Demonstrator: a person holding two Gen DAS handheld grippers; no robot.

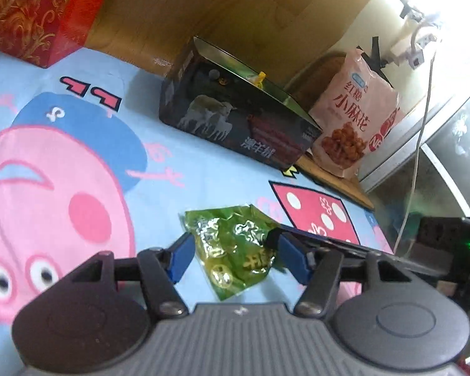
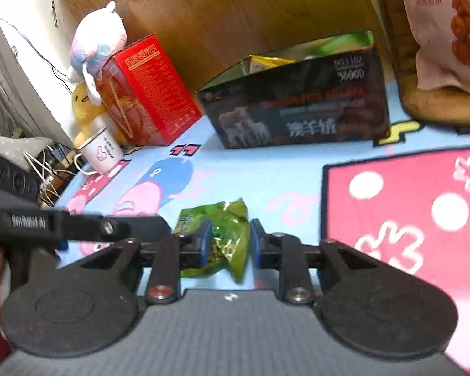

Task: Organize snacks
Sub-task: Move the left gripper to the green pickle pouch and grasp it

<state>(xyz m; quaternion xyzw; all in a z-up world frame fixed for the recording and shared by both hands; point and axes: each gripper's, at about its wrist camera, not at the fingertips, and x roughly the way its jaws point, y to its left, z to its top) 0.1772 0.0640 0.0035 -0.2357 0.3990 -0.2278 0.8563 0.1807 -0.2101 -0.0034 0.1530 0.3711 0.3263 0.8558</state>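
My right gripper (image 2: pixel 228 244) has its blue pads pressed in on the green packet (image 2: pixel 217 238), pinching its crinkled middle down near the blanket (image 2: pixel 266 175). My left gripper (image 1: pixel 235 257) stands spread, one finger on each side of the same packet (image 1: pixel 235 250); the right-hand one looks to be at the foil's edge, the other clear of it, so I judge the left is not gripping. The packet lies on the blue cartoon blanket, well short of the dark box (image 2: pixel 297 106), which stands open-topped by the wooden board (image 2: pixel 235 6). A yellow packet (image 2: pixel 266 61) pokes out of that box, so I reckon some sorting is done; the green one has yet to go in, and the big pink bag (image 2: pixel 448 25) leaning beyond the box may also want a place, though I cannot tell. The way from packet to box is bare blanket, with nothing lying between. The box's raised flap and rim are the edges to clear, so the packet must go up and over. On the far left stand the red box (image 2: pixel 147 91), the mug (image 2: pixel 101 153) and plush toys (image 2: pixel 94 40), well off my line. My two grippers are crowded together here, and that is the tightest spot.
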